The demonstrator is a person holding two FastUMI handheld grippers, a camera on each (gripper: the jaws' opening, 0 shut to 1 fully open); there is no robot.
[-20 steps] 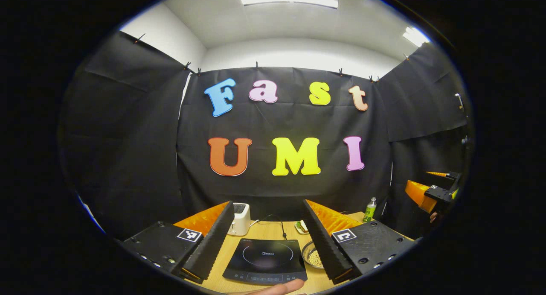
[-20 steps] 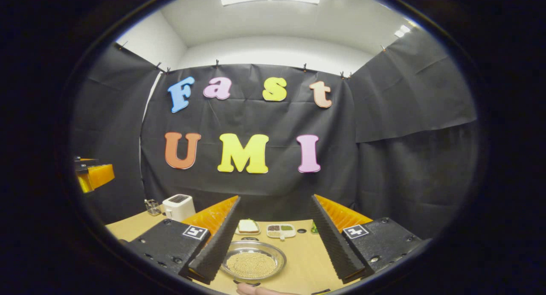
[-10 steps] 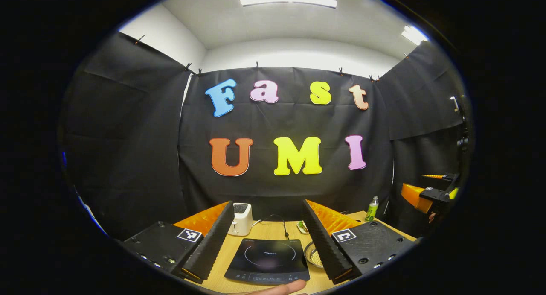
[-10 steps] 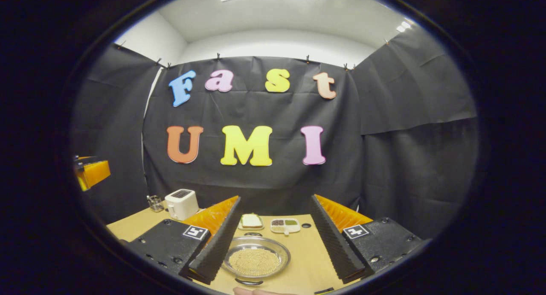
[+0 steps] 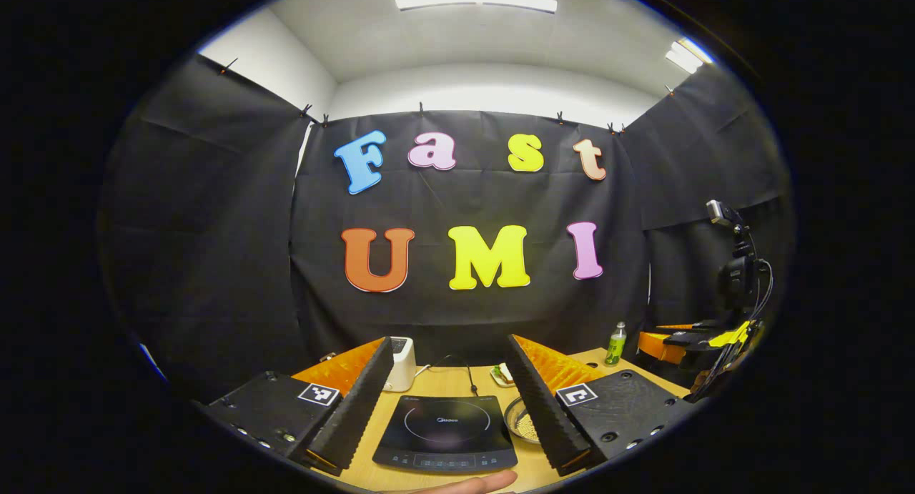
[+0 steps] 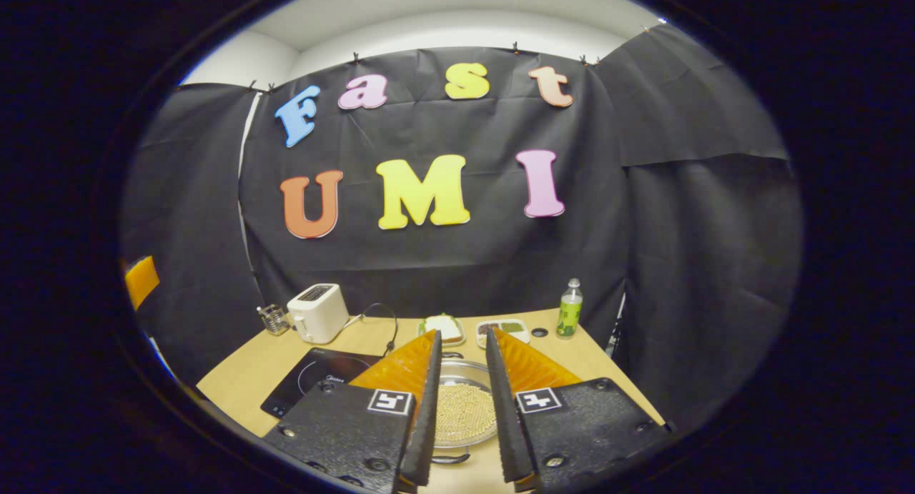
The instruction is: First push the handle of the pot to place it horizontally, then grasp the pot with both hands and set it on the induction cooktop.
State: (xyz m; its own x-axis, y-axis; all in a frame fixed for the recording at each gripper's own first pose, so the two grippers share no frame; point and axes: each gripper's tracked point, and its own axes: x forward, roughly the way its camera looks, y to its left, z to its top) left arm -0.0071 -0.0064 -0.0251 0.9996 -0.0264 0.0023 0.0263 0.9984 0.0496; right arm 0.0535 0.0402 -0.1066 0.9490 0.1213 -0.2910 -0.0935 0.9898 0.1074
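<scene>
The shallow steel pot [image 6: 465, 408] of loose beads looks rigid, slippery and spill-prone, best gripped at its near handle [image 6: 450, 459] and far rim, with the right gripper [image 6: 461, 408] narrowed but empty and the left gripper [image 5: 447, 408] wide apart over the induction cooktop [image 5: 444, 433].

Left gripper view: riding on the left tool [image 5: 449, 437], facing the booth's back wall, looking low over the bench [image 5: 443, 381] and induction cooktop [image 5: 444, 432].
Right gripper view: riding on the right tool [image 6: 461, 422], tilting further down, sitting close above the pot [image 6: 463, 412].
Shared: both are taking in the cooktop [image 6: 314, 378], toaster [image 5: 400, 363] [image 6: 317, 313] and green bottle [image 5: 615, 344] [image 6: 569, 309].
</scene>
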